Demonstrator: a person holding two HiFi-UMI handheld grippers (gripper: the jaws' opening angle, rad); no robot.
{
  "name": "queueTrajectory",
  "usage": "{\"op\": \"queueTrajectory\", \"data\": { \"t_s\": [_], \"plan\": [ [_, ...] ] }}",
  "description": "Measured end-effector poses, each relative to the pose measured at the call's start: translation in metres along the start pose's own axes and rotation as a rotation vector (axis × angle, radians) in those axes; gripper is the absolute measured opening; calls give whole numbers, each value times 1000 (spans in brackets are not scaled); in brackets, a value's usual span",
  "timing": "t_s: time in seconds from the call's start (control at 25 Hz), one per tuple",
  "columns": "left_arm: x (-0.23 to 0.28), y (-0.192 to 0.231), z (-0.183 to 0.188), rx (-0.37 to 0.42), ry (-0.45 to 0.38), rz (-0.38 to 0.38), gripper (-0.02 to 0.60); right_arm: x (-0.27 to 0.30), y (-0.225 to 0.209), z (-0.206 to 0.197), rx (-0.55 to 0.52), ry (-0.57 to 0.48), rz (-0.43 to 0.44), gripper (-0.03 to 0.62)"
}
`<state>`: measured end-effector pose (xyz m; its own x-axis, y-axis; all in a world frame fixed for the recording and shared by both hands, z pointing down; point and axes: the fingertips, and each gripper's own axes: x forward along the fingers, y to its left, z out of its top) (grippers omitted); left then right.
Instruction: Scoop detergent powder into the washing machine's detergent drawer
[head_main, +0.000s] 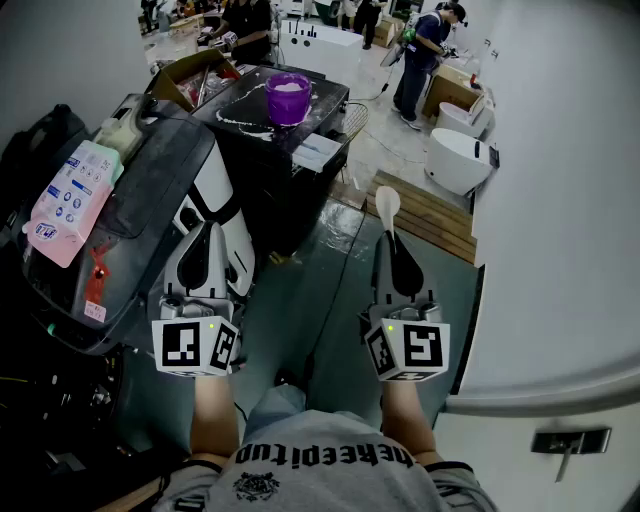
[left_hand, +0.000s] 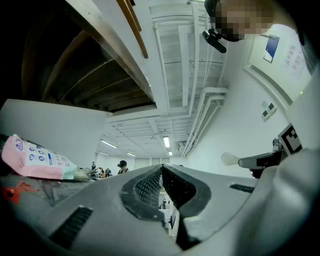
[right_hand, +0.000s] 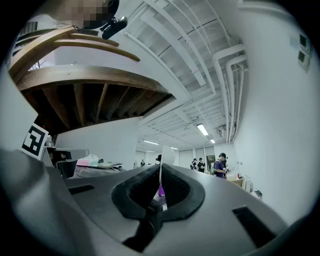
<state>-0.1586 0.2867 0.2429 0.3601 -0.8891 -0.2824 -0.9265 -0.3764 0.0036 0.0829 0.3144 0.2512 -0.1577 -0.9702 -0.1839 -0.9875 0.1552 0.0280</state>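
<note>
My right gripper (head_main: 392, 246) is shut on the handle of a white spoon (head_main: 388, 205), whose empty bowl points forward over the floor. In the right gripper view the spoon (right_hand: 161, 170) stands edge-on between the closed jaws. My left gripper (head_main: 207, 229) is shut with nothing in it, beside the white front panel (head_main: 218, 190) of a grey washing machine. A purple tub of white powder (head_main: 289, 97) stands ahead on a black top, out of both grippers' reach. A pink and white detergent pouch (head_main: 68, 201) lies on the machine's lid, and the pouch (left_hand: 35, 160) also shows in the left gripper view.
A wooden pallet (head_main: 425, 212) lies on the floor ahead right, with white toilets (head_main: 457, 158) behind it. A white wall with a handle (head_main: 570, 440) closes the right side. A cardboard box (head_main: 190, 75) sits behind the black top. People (head_main: 425, 50) stand at the back.
</note>
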Motion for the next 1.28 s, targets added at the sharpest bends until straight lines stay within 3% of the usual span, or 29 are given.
{"op": "queueTrajectory", "data": {
  "t_s": [0.64,0.88,1.04,1.28],
  "plan": [
    [22,13,-7,-10,2,-21,3,22,6,-4,2,-7,1,5],
    [47,20,-12,52,-4,-56,3,46,20,1,-30,-81,56,5],
    [61,25,-15,81,2,-84,3,60,26,0,32,-92,76,5],
    [74,39,-16,3,-20,-107,3,77,33,-10,47,-86,53,5]
  ]
}}
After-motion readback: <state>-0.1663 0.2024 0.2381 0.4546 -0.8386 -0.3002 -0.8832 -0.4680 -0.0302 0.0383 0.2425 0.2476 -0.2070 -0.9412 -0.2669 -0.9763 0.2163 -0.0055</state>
